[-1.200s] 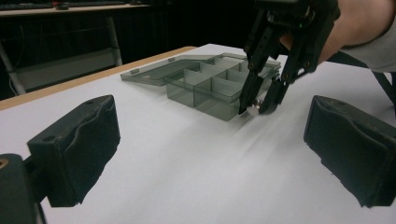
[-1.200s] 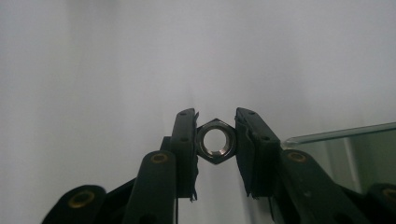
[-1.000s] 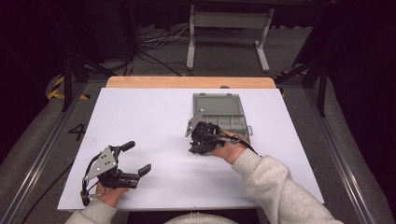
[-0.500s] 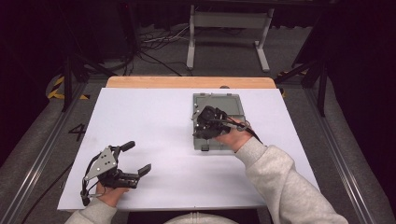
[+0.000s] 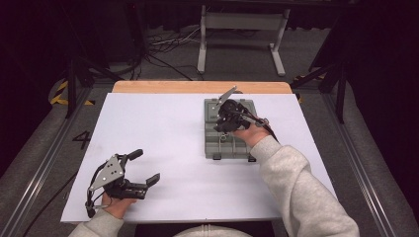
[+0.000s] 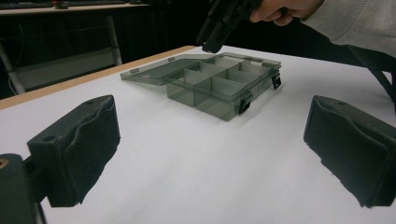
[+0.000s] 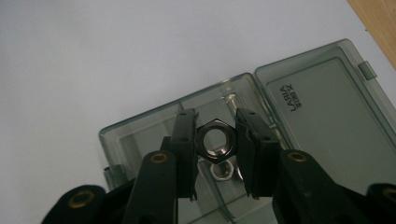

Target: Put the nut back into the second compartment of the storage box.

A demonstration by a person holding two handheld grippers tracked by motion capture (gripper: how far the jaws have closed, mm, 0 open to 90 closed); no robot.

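right tool (image 7: 214, 142) gripping hex nut (image 7: 214, 141) above open compartment box (image 7: 299, 116)

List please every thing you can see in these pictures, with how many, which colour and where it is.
Compartment box: one, clear grey-green, on the right half of the table, lid open and lying flat toward the far edge.
Large hex nut: one, dark metal, clamped between the right gripper's jaws above the box.
Smaller nut: one, silver, inside the box below the held nut.
Screw: one, silver, in a compartment near the hinge.
Table: one, white top with a wooden far edge.
Metal stand: one, pale grey, on the floor behind the table.
Left gripper: one, black, resting near the front left, jaws wide apart.
Right gripper: one, black, held over the box.
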